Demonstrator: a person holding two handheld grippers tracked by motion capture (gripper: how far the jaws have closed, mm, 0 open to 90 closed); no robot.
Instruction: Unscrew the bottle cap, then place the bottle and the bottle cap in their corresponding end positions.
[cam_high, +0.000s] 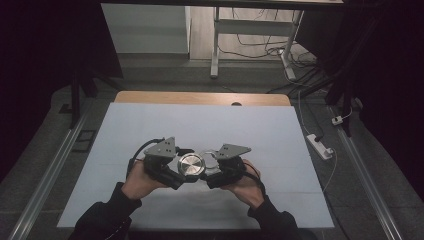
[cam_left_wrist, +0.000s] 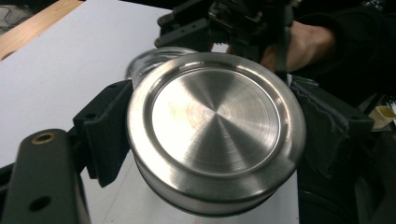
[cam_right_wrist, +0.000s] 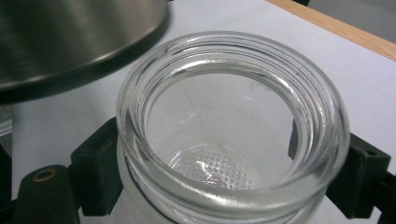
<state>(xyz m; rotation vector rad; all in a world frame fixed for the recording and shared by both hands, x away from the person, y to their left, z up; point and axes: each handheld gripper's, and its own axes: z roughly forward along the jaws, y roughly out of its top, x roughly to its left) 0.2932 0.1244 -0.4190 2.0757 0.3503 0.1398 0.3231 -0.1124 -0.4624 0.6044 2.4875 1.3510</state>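
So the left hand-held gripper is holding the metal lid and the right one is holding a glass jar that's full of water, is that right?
Not quite. The left hand-held gripper does hold the metal lid, and the right hand-held gripper holds the glass jar, but the right gripper view shows the jar empty, down to its dimpled bottom.

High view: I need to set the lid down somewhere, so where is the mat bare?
The white mat is bare along its far half up to the wooden table edge, and on both sides of the hands. It is crowded at the centre front, where the left tongs hold the metal lid beside the right tongs with the glass jar.
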